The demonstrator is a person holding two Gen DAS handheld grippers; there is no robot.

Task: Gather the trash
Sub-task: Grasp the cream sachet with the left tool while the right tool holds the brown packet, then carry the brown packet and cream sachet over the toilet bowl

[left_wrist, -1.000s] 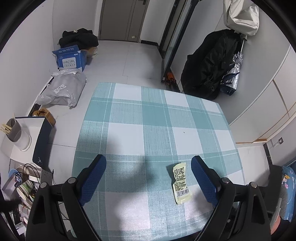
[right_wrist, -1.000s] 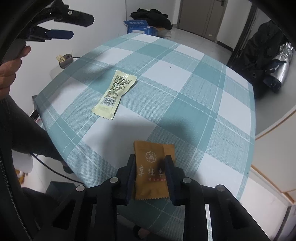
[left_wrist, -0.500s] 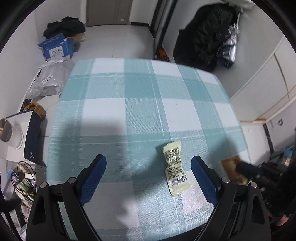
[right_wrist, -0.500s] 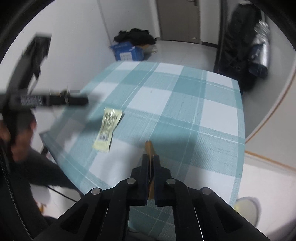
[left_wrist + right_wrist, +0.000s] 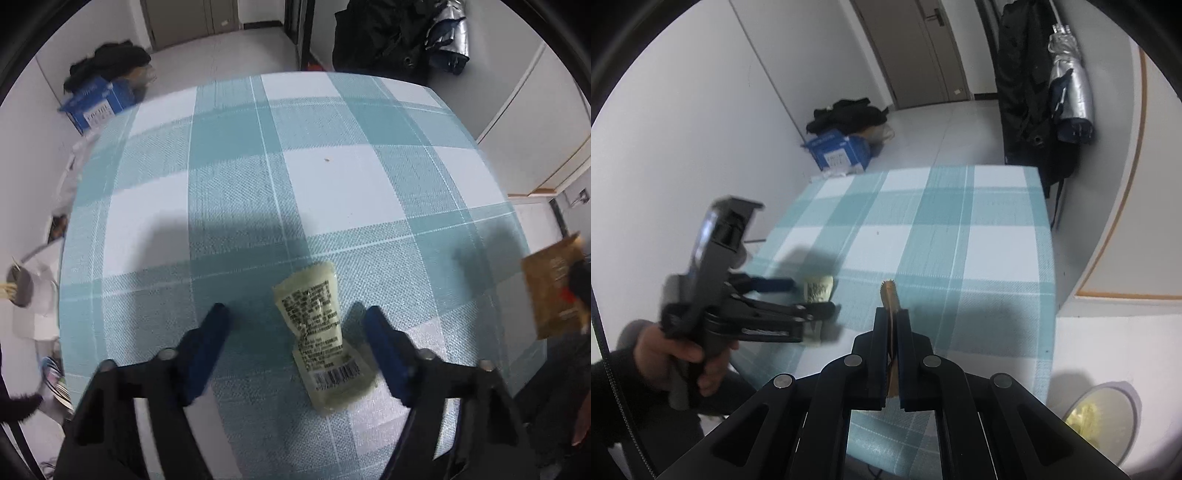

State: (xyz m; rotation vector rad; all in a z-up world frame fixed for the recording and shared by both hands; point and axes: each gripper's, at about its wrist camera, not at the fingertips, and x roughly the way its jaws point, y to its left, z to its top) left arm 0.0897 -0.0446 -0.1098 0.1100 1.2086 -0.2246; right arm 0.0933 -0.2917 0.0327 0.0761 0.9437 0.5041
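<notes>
Brown wrapper (image 5: 888, 295) pinched in right gripper (image 5: 891, 317); left gripper (image 5: 295, 317) closing (not touching) around yellow sachet (image 5: 317, 332).

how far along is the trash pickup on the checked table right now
Done: the right gripper is shut on the brown foil sachet, lifted off the teal checked tablecloth. In hand: the left gripper is closing around the pale yellow sauce packet, which lies flat between its blue fingers, untouched. Left: grasping it and dropping both, likely into the grey bin on the floor.

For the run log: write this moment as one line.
left gripper: closing around pale sachet | right gripper: shut on brown packet | table
</notes>
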